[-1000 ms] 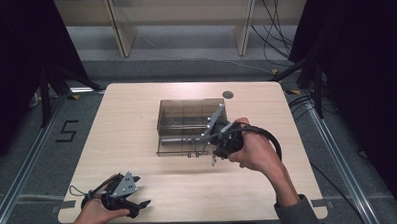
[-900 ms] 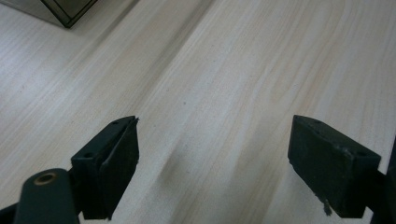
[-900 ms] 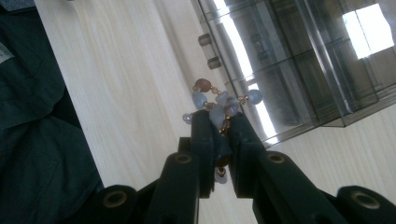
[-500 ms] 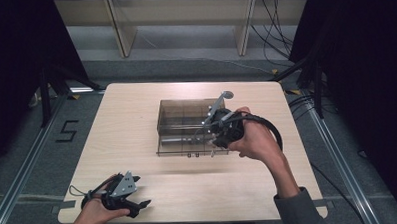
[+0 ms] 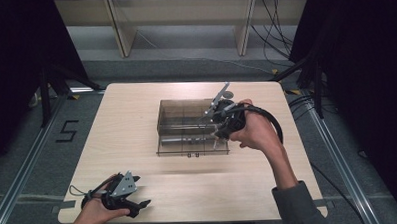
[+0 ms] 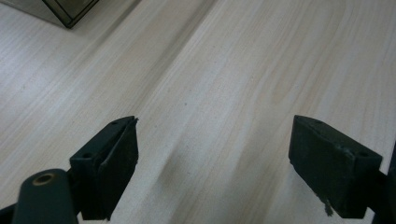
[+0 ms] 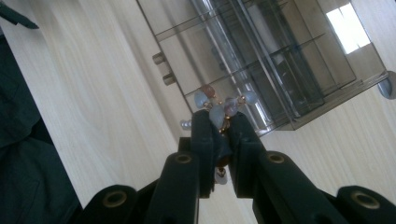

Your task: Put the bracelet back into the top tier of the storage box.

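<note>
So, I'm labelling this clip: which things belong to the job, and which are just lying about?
In the job:
- bead jewellery, clamped in the right gripper
- clear compartment box

Lying about:
- small round disc behind the box
- left gripper, open and idle

Pale wooden table (image 5: 136, 119) on grey floor (image 5: 47, 147), dark curtains (image 5: 14, 58) beside.

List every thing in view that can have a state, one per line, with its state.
Right gripper: shut on a beaded piece, over the box.
Beaded piece: clamped between the jaws, pale beads sticking out past the tips.
Box: clear, open-topped, divided into compartments, upright on the table.
Left gripper: open, nothing between the jaws, low over the table.
</note>
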Demonstrator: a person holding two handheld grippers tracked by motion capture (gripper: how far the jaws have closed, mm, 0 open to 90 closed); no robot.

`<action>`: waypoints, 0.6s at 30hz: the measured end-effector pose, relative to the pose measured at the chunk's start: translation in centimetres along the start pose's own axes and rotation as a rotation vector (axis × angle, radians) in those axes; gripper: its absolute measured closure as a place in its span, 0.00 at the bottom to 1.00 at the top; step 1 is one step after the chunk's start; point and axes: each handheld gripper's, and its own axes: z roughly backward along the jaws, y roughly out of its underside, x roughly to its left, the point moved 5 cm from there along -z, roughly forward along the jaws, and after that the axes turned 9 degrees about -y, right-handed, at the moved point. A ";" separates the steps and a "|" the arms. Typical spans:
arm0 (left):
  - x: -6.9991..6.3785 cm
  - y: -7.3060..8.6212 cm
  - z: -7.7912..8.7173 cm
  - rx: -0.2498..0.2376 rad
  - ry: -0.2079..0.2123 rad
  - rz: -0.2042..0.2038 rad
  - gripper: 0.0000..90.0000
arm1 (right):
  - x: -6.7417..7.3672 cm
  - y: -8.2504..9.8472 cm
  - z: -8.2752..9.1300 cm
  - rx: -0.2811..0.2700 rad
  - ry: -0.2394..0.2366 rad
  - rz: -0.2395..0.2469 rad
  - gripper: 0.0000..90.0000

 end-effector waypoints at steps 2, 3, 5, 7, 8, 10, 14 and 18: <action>0.0 0.0 0.0 0.000 0.000 0.001 0.18 | -0.2 -0.1 0.0 0.001 0.000 -0.001 0.92; 0.0 0.0 0.0 0.000 -0.001 0.002 0.18 | -0.3 -0.2 0.0 -0.001 0.002 -0.002 0.92; 0.0 0.0 0.0 -0.001 0.000 0.001 0.18 | -0.5 -0.3 -0.1 0.001 -0.001 -0.005 0.92; 0.0 0.0 0.0 -0.002 -0.002 0.001 0.18 | -0.8 -0.4 -0.2 0.001 0.002 -0.001 0.92; 0.0 0.0 0.0 -0.002 -0.002 0.001 0.18 | -0.8 -0.4 -0.2 0.001 0.002 -0.001 0.92; 0.0 0.0 0.0 -0.002 -0.001 0.001 0.18 | -1.0 -0.5 -0.3 0.001 -0.002 -0.009 0.92; 0.0 0.0 0.0 -0.002 -0.002 0.000 0.18 | -1.3 -0.5 -0.5 0.005 -0.001 -0.023 0.92; 0.0 0.0 0.0 -0.001 -0.002 0.000 0.18 | -1.6 -0.7 -0.8 0.010 -0.006 -0.019 0.92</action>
